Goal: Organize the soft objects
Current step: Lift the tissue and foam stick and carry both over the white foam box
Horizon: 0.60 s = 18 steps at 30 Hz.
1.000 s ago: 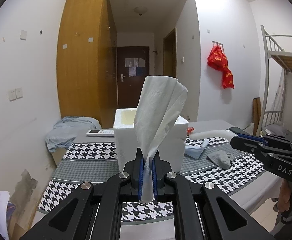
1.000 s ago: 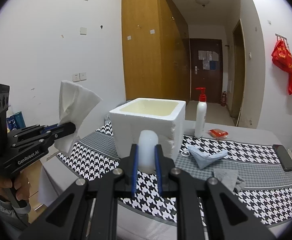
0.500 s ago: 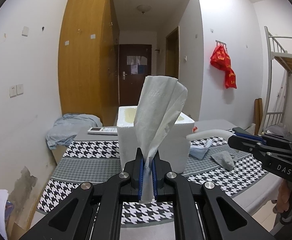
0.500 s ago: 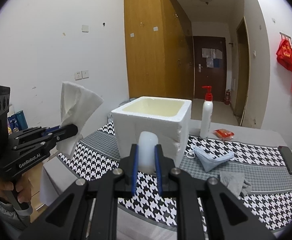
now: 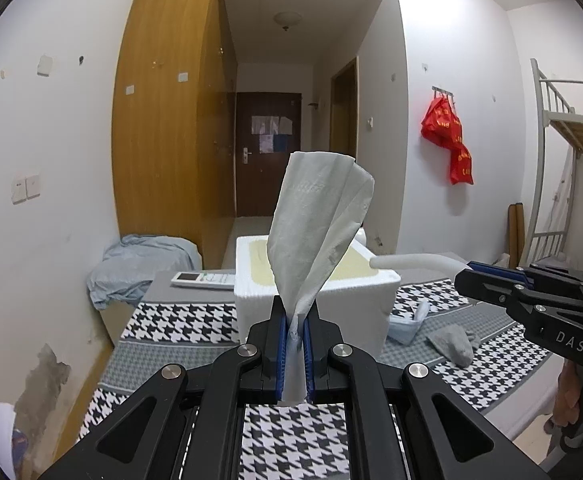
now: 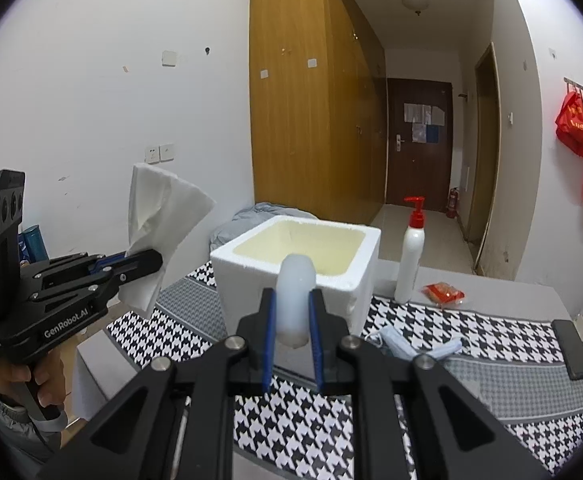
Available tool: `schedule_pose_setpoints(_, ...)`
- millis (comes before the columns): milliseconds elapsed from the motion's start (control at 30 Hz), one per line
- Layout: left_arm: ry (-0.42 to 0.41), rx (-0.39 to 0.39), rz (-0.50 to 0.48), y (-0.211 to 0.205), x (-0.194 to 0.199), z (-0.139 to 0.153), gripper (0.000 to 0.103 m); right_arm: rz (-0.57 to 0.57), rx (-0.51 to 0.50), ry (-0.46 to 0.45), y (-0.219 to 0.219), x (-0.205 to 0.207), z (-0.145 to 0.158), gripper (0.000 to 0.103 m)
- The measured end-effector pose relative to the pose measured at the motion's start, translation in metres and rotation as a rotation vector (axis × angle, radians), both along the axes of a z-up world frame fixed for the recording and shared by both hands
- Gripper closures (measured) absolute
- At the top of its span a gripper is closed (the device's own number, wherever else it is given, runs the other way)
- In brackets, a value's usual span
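My left gripper (image 5: 293,322) is shut on a white paper tissue (image 5: 319,224) that stands up from its jaws, just short of the white foam box (image 5: 319,300) on the houndstooth table. My right gripper (image 6: 291,312) is shut on a white foam tube (image 6: 296,292), whose far end reaches over the box's rim (image 5: 411,261). The box (image 6: 295,256) is open and shows a bare yellowish inside. The left gripper (image 6: 147,260) with the tissue (image 6: 159,220) is left of the box. A blue face mask (image 6: 415,346) and a grey sock (image 5: 451,342) lie on the table right of the box.
A white pump bottle (image 6: 410,256) and a red packet (image 6: 443,293) stand behind the box. A black phone (image 6: 571,354) lies at the right table edge. A remote (image 5: 205,279) and a blue cloth heap (image 5: 143,264) are at the far left. A bunk bed (image 5: 563,128) stands right.
Both grippers have risen and moved closer to the foam box, so I see down into it now. The foam tube's tip now reaches the box's rim. Both grips are unchanged.
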<state>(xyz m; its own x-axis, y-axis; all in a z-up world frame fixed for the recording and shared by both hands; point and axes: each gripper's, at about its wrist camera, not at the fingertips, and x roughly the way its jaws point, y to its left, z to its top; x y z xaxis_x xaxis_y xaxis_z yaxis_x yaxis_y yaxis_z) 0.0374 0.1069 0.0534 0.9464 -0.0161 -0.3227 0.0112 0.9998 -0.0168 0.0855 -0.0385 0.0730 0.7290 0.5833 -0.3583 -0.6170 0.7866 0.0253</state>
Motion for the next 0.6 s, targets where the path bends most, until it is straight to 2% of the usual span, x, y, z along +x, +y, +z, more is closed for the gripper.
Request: schedule_pose_setpoints(600,0.037,-0.02,-0.023,0.015,0.055,0.013,0.095,-0.006,-0.037,0.021,0.022,0.049,0.014,0.084)
